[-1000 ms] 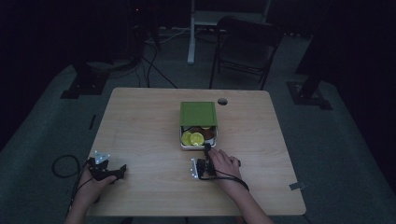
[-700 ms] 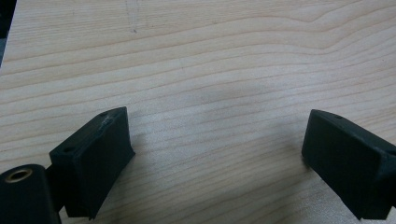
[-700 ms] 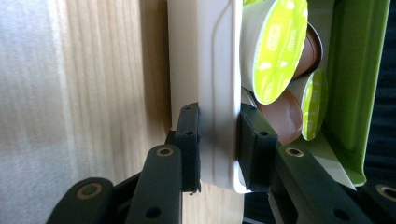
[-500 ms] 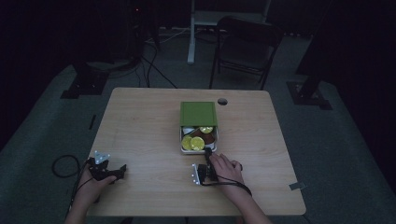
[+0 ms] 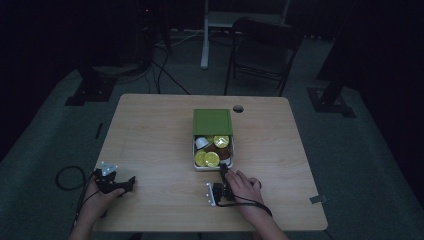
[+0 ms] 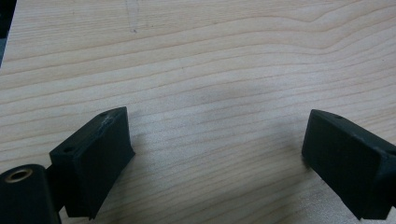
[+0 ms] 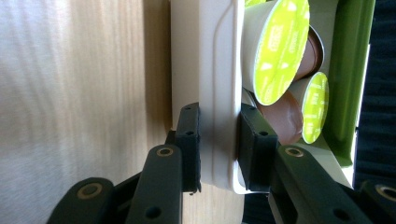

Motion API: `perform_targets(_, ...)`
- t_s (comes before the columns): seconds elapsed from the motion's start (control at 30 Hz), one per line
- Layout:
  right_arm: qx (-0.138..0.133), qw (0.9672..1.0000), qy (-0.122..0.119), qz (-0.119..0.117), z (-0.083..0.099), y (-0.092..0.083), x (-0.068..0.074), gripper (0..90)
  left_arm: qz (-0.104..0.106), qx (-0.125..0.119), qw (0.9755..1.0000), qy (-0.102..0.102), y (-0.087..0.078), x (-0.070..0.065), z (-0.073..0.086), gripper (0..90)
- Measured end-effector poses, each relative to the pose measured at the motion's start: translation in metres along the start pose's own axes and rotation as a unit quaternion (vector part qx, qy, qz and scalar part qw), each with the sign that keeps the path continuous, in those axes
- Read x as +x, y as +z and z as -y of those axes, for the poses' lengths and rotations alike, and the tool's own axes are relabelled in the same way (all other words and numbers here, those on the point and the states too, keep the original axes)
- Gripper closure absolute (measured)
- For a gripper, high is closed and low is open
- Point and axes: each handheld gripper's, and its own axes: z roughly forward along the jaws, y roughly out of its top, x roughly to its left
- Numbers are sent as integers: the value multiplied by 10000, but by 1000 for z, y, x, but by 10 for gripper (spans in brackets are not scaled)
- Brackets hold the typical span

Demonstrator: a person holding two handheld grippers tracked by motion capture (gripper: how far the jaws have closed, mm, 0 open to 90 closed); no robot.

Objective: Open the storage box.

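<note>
A green box [image 5: 212, 121] stands at the middle of the wooden table [image 5: 150, 140]. Its white drawer [image 5: 212, 168] is slid out toward me and holds several capsules [image 5: 206, 158] with lime-green and brown lids. My right gripper [image 5: 222, 170] is shut on the drawer's front wall. In the right gripper view the gripper [image 7: 217, 140] has one jaw outside that white wall [image 7: 217, 70] and one inside, next to a lime-lidded capsule [image 7: 278, 51]. My left gripper [image 5: 127, 182] rests at the table's near left. In the left gripper view its jaws [image 6: 215, 144] stand wide open over bare wood.
A round cable hole [image 5: 238, 108] sits in the table just behind the box. A dark folding chair [image 5: 260, 45] stands beyond the far edge. A cable [image 5: 67, 177] loops off the table's near left side.
My right hand has drawn back toward me with the drawer's front wall in its jaws, and the drawer has slid further out of the green box. The left gripper has stayed put.
</note>
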Motion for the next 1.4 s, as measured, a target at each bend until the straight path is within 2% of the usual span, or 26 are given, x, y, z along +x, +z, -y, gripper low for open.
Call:
perform_targets(0.57, 0, 9999, -128, -61, 1, -18, 12, 726, -1, -3, 10000, -3, 0, 0, 0, 86)
perform_targets(1.4, -92, 9996, -211, -137, -1, -37, 18, 723, -2, -8, 10000, -7, 0, 0, 0, 86)
